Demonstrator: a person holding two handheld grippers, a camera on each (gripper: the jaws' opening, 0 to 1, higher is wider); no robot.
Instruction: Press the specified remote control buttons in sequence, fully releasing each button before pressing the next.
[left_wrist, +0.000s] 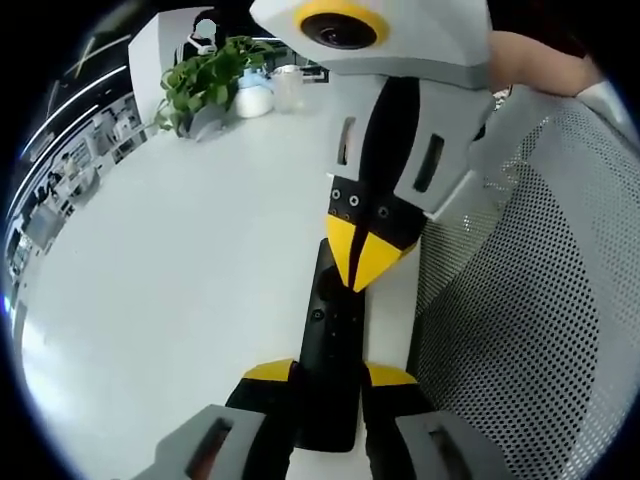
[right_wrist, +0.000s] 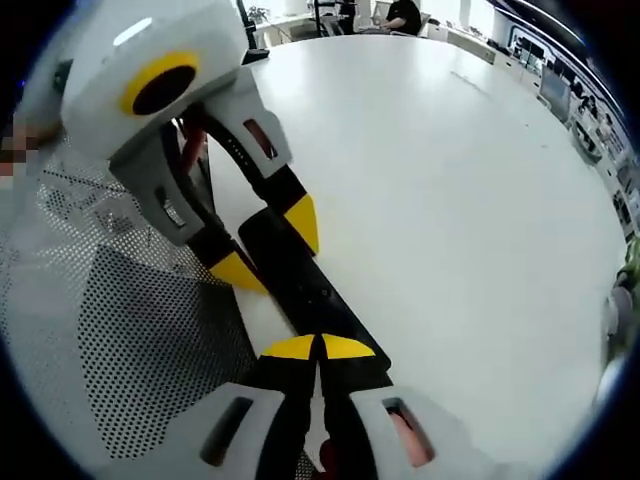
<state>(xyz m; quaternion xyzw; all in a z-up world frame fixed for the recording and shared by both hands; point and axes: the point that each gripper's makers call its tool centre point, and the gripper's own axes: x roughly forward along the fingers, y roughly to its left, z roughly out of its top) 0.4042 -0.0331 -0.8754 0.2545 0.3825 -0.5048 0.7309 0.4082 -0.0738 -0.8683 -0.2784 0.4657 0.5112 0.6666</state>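
A slim black remote control (left_wrist: 335, 320) lies lengthwise at the edge of the white table (left_wrist: 180, 280). My left gripper (left_wrist: 330, 372) is shut on its near end, one yellow fingertip (left_wrist: 270, 371) on each side. My right gripper (left_wrist: 362, 262) comes down from above, shut, its joined yellow tips resting on the remote's upper face. In the right gripper view the same shut tips (right_wrist: 320, 347) touch the remote (right_wrist: 305, 290), and the left gripper (right_wrist: 268, 245) clamps its far end. Whether a button is pushed in cannot be told.
A grey mesh chair (left_wrist: 540, 300) stands right beside the remote, also seen as a mesh chair (right_wrist: 150, 330). A potted plant (left_wrist: 205, 85) and pale containers (left_wrist: 255, 95) stand at the table's far side. A hand (left_wrist: 530, 60) holds the right gripper.
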